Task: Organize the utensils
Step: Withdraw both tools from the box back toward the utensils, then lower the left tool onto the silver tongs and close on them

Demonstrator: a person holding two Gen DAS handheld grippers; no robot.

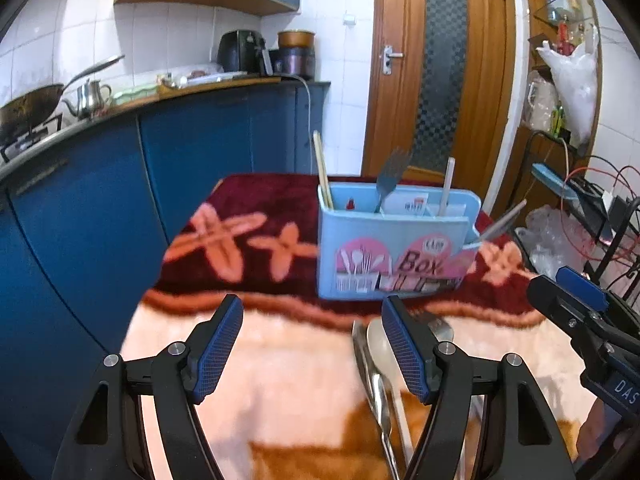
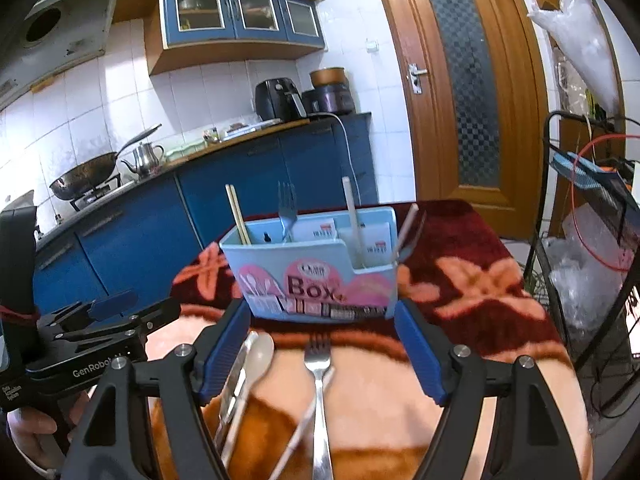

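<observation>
A light blue utensil box stands on the blanket, holding chopsticks, a fork, a white stick and a slanted handle in its right side pocket. In front of it lie a metal fork, a pale spoon, a flat metal utensil and a thin white stick. My right gripper is open above the lying fork. My left gripper is open over bare blanket, with the spoon just inside its right finger.
The floral blanket covers the table; its left edge drops toward blue cabinets. A black wire rack with cables and plastic bags stands to the right. Each gripper shows in the other's view, left gripper and right gripper.
</observation>
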